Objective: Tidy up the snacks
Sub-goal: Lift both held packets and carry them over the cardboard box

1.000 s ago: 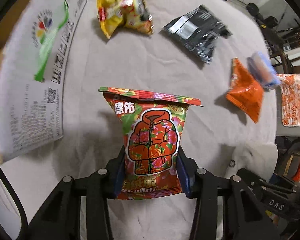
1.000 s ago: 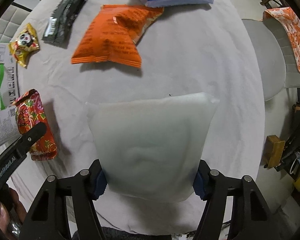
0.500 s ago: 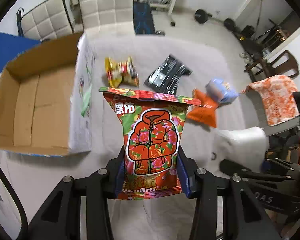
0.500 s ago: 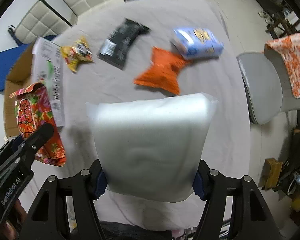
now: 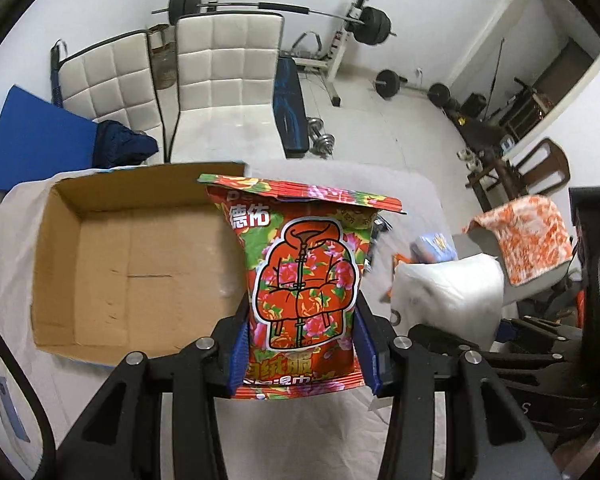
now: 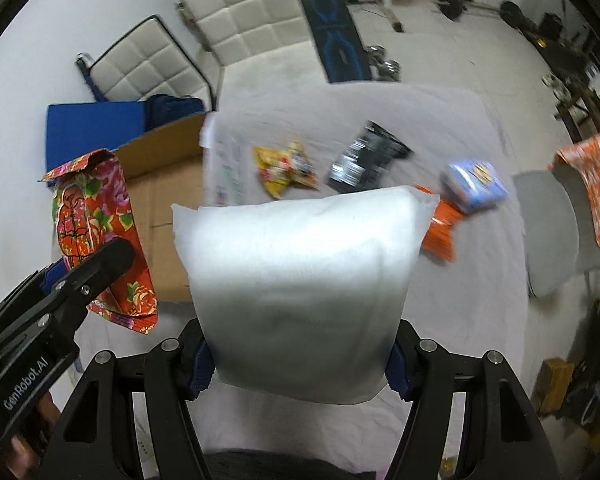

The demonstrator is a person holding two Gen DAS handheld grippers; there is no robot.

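My left gripper (image 5: 302,354) is shut on a red floral snack bag (image 5: 302,280), held upright above the table beside the open cardboard box (image 5: 132,264). The box looks empty. My right gripper (image 6: 300,364) is shut on a white pillow-like packet (image 6: 300,276), also lifted off the table. The right wrist view shows the floral bag (image 6: 96,220) and left gripper at its left edge, by the box (image 6: 168,184). On the cloth-covered table lie a yellow bag (image 6: 286,166), a black bag (image 6: 364,158), an orange bag (image 6: 442,228) and a blue packet (image 6: 476,186).
White padded chairs (image 5: 204,64) stand behind the table, with a blue mat (image 5: 32,140) to the left. A grey chair with an orange patterned cloth (image 6: 592,184) is at the table's right side. Weights and a bench (image 5: 292,108) fill the far floor.
Both grippers have risen well above the table with their bags, so the box and room came into view. The left gripper's bag now hangs near the box.
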